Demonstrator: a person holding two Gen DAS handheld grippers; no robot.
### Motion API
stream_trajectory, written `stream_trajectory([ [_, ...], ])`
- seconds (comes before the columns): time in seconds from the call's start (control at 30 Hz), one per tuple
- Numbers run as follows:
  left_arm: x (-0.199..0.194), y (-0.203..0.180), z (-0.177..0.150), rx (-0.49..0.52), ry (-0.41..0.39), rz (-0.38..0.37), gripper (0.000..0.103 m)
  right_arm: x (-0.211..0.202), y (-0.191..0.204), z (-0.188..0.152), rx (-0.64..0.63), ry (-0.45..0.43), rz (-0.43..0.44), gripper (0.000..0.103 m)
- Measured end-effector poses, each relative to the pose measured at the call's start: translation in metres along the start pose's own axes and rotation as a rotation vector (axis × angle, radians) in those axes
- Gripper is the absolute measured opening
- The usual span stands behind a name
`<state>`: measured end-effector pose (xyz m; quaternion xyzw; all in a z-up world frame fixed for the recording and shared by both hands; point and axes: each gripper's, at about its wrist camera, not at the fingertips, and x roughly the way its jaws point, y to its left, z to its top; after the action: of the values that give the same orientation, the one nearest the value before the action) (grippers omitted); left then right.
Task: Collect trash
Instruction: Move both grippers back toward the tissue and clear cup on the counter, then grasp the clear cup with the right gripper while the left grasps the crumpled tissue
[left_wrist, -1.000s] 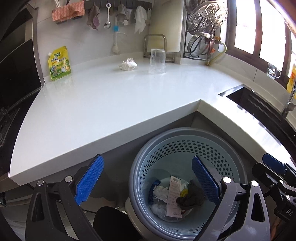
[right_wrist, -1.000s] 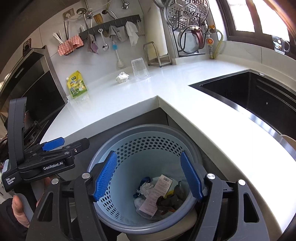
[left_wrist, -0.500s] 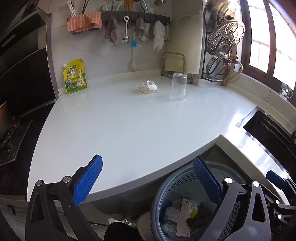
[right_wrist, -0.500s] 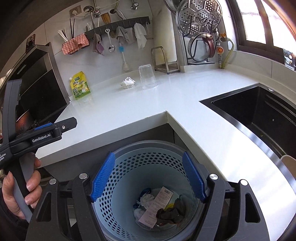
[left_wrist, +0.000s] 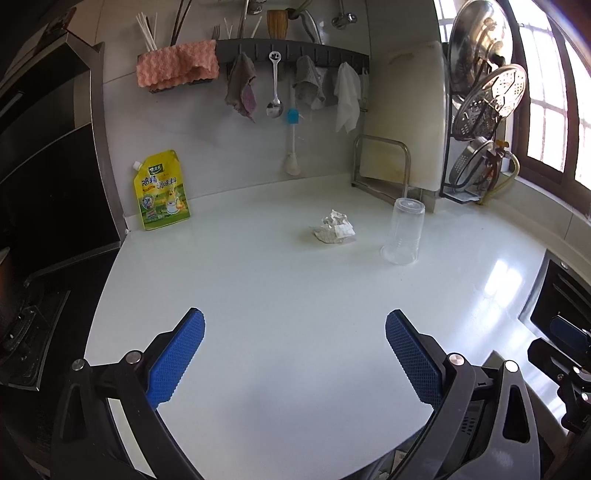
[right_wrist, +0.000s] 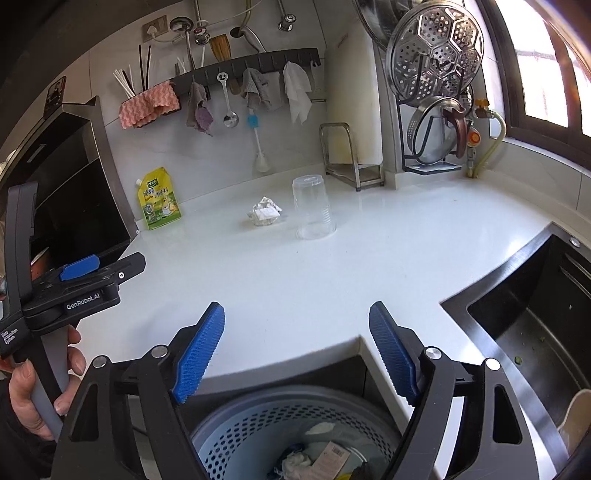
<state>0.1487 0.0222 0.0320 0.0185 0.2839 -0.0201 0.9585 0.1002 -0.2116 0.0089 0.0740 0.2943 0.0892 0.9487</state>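
Note:
A crumpled white paper wad (left_wrist: 334, 232) lies far back on the white counter (left_wrist: 280, 295), beside an upturned clear plastic cup (left_wrist: 403, 230). In the right wrist view the wad (right_wrist: 265, 215) and the cup (right_wrist: 313, 207) sit the same way. My left gripper (left_wrist: 293, 350) hovers open over the counter's near part, nothing between its blue pads. My right gripper (right_wrist: 295, 343) is above the counter's front edge, jaws opening and empty. Below it is the blue perforated bin (right_wrist: 255, 435) with trash inside. The left gripper's body (right_wrist: 79, 284) shows at left, held by a hand.
A yellow seasoning pouch (left_wrist: 161, 190) leans on the back wall. A rail with cloths, a spoon and a brush hangs above. A cutting board in a metal stand (left_wrist: 402, 122) and a rack of lids (left_wrist: 484, 107) stand at the back right. A dark sink (right_wrist: 535, 325) opens at right.
Both grippers have risen from over the bin and moved forward towards the counter. The bin has dropped out of the left view. The right jaws have widened a little.

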Motion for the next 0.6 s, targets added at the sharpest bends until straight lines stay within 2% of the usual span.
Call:
stream_trajectory([
  [0.27, 0.062, 0.018, 0.046, -0.022, -0.017, 0.035, 0.097, 0.098, 0.001, 0.063, -0.016, 0.055, -0.018, 0.079],
  [0.43, 0.111, 0.024, 0.057, -0.028, 0.032, 0.066, 0.097, 0.162, -0.002, 0.091, 0.036, 0.120, 0.007, 0.079],
  [0.6, 0.148, 0.029, 0.060, -0.061, 0.102, 0.052, 0.097, 0.215, -0.004, 0.104, 0.033, 0.177, -0.035, 0.079],
])
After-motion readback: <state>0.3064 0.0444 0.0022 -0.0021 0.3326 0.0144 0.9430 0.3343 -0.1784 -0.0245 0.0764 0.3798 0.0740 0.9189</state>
